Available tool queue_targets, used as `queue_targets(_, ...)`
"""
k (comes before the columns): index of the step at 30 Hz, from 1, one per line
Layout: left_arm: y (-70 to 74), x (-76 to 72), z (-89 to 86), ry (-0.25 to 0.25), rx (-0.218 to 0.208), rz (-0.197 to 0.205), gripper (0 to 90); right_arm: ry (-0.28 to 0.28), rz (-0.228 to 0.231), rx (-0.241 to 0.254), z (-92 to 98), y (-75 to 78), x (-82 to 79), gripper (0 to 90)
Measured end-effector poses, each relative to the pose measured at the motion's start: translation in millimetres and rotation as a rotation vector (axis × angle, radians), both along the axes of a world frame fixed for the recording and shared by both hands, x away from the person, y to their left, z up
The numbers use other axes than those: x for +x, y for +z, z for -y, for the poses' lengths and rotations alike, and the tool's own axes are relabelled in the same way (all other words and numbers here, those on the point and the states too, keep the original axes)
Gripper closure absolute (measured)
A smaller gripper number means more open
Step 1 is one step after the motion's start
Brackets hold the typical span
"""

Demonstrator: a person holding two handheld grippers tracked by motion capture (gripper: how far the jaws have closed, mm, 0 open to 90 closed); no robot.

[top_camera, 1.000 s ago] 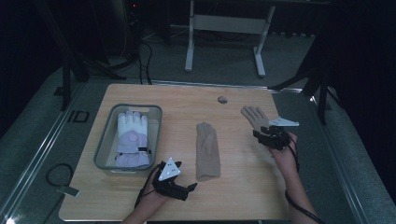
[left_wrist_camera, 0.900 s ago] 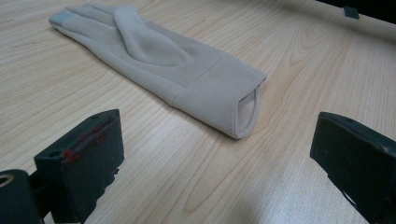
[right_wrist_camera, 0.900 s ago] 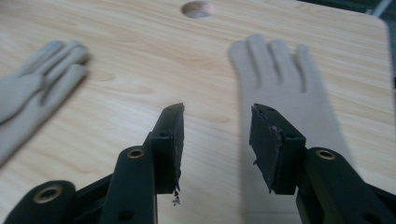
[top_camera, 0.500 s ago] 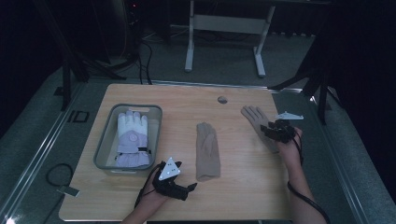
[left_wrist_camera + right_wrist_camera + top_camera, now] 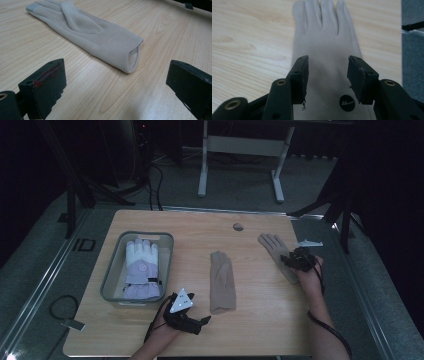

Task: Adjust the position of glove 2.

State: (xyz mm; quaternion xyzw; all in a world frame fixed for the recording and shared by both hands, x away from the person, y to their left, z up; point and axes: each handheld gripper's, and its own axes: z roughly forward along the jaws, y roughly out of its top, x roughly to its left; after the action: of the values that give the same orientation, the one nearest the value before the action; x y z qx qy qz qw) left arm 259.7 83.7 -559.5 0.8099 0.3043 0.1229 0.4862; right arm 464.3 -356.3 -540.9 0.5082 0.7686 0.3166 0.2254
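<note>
Beige glove [image 5: 327, 65] pickup in hand.
Right gripper [image 5: 328, 75] jaws, just opening, straddle it ungrasped; next: lower, close. Left gripper [image 5: 117, 85] released.

My right gripper [image 5: 292, 261] has slid along the right side of the table, away from the table's far edge and back toward me, dropping lower as it went; it now sits over the cuff half of the flat beige fabric glove near the right edge [image 5: 276, 254], where a second ago it hovered nearer that glove's fingers. Its jaws have just been opening a little, and in the right gripper view they straddle the glove's palm above a small round black badge [image 5: 347, 103], pads not pressing on the fabric
</note>
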Motion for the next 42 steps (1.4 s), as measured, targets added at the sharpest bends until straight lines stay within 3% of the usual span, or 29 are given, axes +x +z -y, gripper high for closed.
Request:
queue_targets(4,-0.3,0.3,-0.1,0.000,0.000,-0.001,2.9,-0.012,-0.019,0.042,1.0,-7.8,0.6,57.6)
queue_targets(7,-0.4,0.5,-0.2,0.003,-0.001,-0.004,2.9,-0.030,-0.018,0.048,-1.3,-8.5,-1.3,76.5)
queue_targets(10,-0.5,0.6,-0.5,0.004,-0.001,-0.004,2.9,-0.061,-0.038,0.063,-4.7,-5.5,-2.4,81.8)
queue_targets(12,-0.3,0.8,-0.7,0.005,-0.002,-0.005,2.9,-0.087,-0.037,0.101,-9.4,-2.5,-5.5,82.5)
queue_targets(17,0.2,0.6,-0.2,0.007,-0.002,-0.005,2.9,-0.137,0.002,0.138,-23.8,14.4,-21.3,83.0)
queue_targets(19,0.3,0.5,0.1,0.006,-0.002,-0.004,2.9,-0.152,-0.021,0.169,-28.5,20.6,-27.3,83.1)
queue_targets(24,1.0,0.7,-0.6,0.006,-0.017,-0.015,2.9,-0.170,-0.003,0.159,-43.8,31.1,-53.0,83.0)
queue_targets(29,1.4,1.0,-0.6,0.009,-0.014,-0.010,2.9,-0.175,0.001,0.182,-60.1,30.0,-80.0,82.9)
queue_targets(31,1.7,-0.1,0.0,0.006,-0.006,0.000,2.9,-0.187,0.016,0.152,-66.5,29.5,-90.1,82.9)
queue_targets(32,1.8,-0.6,0.6,0.004,-0.004,0.000,2.9,-0.196,0.009,0.169,-68.7,28.6,-95.2,82.8)
queue_targets(34,2.0,-1.3,1.4,0.000,0.001,0.006,2.9,-0.208,0.012,0.143,-75.5,24.8,-105.2,82.7)
queue_targets(36,2.2,-1.6,2.0,-0.003,0.004,0.006,2.9,-0.219,-0.007,0.157,-79.8,19.0,-114.2,82.6)
queue_targets(39,2.7,-2.0,1.7,-0.004,0.003,0.013,2.9,-0.199,-0.035,0.113,-87.7,7.6,-120.1,82.0)
queue_targets(42,3.7,-1.8,0.7,-0.001,-0.001,0.014,2.9,-0.199,-0.052,0.112,-89.7,0.8,-121.1,81.4)
